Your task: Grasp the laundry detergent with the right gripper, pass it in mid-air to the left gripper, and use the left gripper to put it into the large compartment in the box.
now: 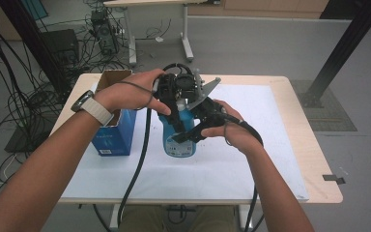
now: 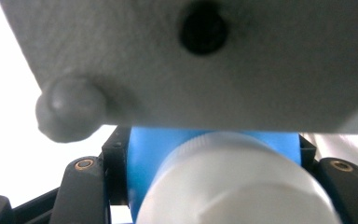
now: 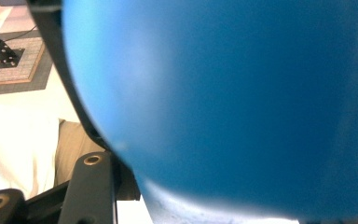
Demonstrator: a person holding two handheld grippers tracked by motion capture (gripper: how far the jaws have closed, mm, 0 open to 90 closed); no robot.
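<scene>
Blue plastic bottle (image 1: 178, 137) stands mid-table, right of a box (image 1: 112, 126). Left gripper (image 1: 175, 121) clamps its white cap (image 2: 233, 186); right gripper (image 1: 186, 137) clamps the body. Smooth, likely slippery and squeezable; the waist grips best.

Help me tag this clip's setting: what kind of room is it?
Probably a lab or workshop set up for recording: loose cables trail across the grey floor, black metal frame posts flank the table, and electronics sit on the floor behind it.
</scene>
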